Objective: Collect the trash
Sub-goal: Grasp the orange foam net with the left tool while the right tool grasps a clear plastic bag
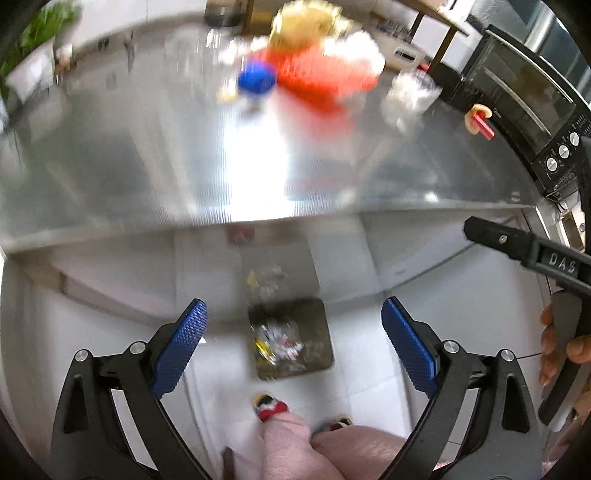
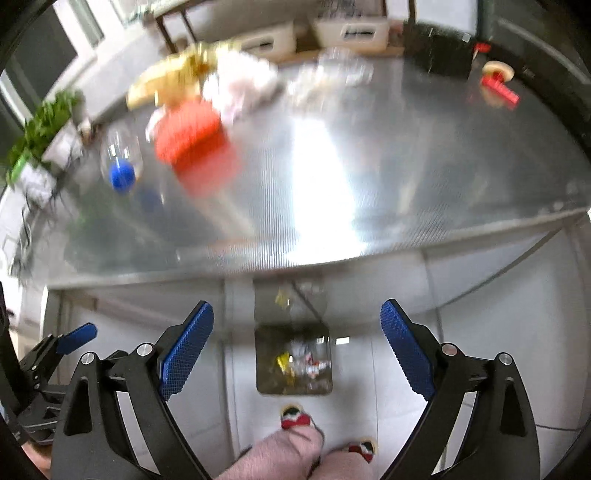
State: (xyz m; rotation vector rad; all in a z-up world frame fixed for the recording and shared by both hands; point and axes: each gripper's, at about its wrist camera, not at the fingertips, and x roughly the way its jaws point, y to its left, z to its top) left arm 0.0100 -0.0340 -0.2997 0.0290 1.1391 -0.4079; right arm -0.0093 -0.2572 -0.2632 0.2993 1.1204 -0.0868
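Below both pairs of tongs, on the white floor at the foot of the counter point(image 1: 110, 173), sits the bin point(image 1: 291, 338), its mouth showing crumpled wrappers already inside. My left tongs point(image 1: 293, 347) stand wide with nothing between the blue pads, and my right tongs point(image 2: 297, 350) are just as wide and empty; no earlier view lets me say more than that. The step in hand, as I judge it, is going back up for the next piece, so I should keep both pairs spread, lift clear of the counter's front edge, and pick one item per pair rather than rake the pile. The remaining trash lies at twelve o'clock on the counter, blurred: an orange wrapper point(image 1: 317, 81), a clear bottle with a blue cap point(image 1: 256, 79), a yellow packet point(image 1: 299, 24) behind, white crumpled paper point(image 1: 354, 48), and clear crumpled plastic point(image 1: 410, 92) toward one o'clock. The bottle may roll if nudged, so I would close on its body squarely. Toward two o'clock a black oven point(image 1: 517, 107) stands at the counter's end with a small red-and-cream thing point(image 1: 480, 120) just before it; I cannot tell what that is. My feet point(image 1: 269, 406) stand close to the bin at six o'clock.
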